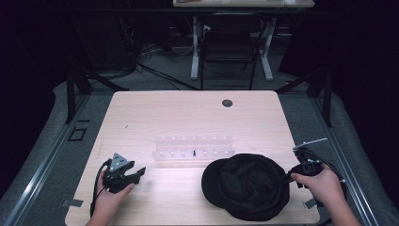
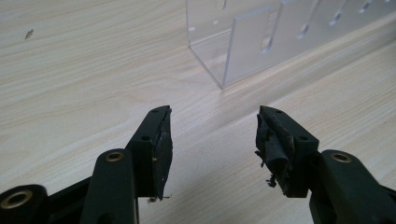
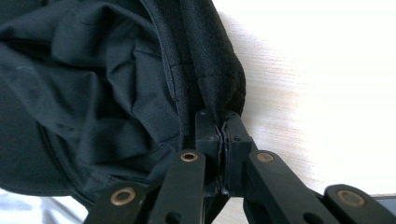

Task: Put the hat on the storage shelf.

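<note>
A black fabric cap lies upside down on the near right of the wooden table. My right gripper is shut on the cap's right rim; in the right gripper view the jaws pinch the rim of the cap at the gripper tips. My left gripper rests at the near left of the table, held by a hand, jaws apart and empty. In the left gripper view that gripper stands open over bare wood, short of the clear acrylic rack.
A clear acrylic rack with slots sits mid-table, just beyond the cap. A small dark round hole marks the far side of the table. Beyond the table stand a dark chair and a white desk frame.
</note>
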`<state>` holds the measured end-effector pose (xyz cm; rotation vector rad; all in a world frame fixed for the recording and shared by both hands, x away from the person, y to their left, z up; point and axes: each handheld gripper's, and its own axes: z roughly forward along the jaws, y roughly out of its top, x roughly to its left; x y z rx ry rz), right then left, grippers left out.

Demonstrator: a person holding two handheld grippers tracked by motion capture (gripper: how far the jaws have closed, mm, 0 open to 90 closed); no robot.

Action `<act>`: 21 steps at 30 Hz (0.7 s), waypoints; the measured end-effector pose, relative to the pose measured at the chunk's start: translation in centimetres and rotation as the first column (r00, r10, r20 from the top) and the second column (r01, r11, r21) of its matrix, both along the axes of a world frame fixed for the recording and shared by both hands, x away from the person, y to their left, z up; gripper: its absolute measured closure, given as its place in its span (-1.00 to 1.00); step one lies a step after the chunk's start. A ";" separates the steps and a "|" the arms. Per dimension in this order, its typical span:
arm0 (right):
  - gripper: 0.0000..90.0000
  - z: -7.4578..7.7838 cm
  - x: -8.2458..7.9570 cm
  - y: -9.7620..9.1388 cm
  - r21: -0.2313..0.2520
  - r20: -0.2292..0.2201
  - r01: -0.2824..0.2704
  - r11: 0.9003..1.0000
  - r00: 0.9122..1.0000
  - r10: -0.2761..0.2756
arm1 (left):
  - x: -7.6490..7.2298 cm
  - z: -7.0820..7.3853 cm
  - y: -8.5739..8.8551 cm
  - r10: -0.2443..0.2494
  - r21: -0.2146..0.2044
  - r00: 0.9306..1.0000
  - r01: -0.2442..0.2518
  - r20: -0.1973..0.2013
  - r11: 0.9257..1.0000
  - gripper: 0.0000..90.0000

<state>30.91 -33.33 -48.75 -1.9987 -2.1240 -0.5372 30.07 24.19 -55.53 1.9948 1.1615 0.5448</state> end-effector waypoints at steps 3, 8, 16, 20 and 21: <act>0.95 0.3 -0.1 0.0 0.010 0.008 0.004 1.000 1.000 -0.004 | 0.0 0.0 0.0 0.001 0.001 1.000 -0.001 0.000 1.000 0.02; 0.95 1.6 -0.2 0.2 0.002 0.006 -0.027 1.000 1.000 0.027 | 0.0 0.0 0.0 0.001 0.001 1.000 -0.001 0.001 1.000 0.02; 0.95 2.3 -0.4 0.6 0.026 0.029 -0.004 1.000 1.000 0.003 | 0.0 0.0 -0.1 0.000 0.001 1.000 0.000 0.000 1.000 0.02; 0.95 2.8 -0.4 0.6 0.048 0.034 0.000 0.999 0.999 -0.001 | 0.0 0.0 0.0 -0.001 0.003 1.000 0.001 0.003 1.000 0.02; 0.95 2.8 -0.4 0.6 0.048 0.034 0.000 0.999 0.999 -0.001 | 0.0 0.0 0.0 -0.001 0.003 1.000 0.001 0.003 1.000 0.02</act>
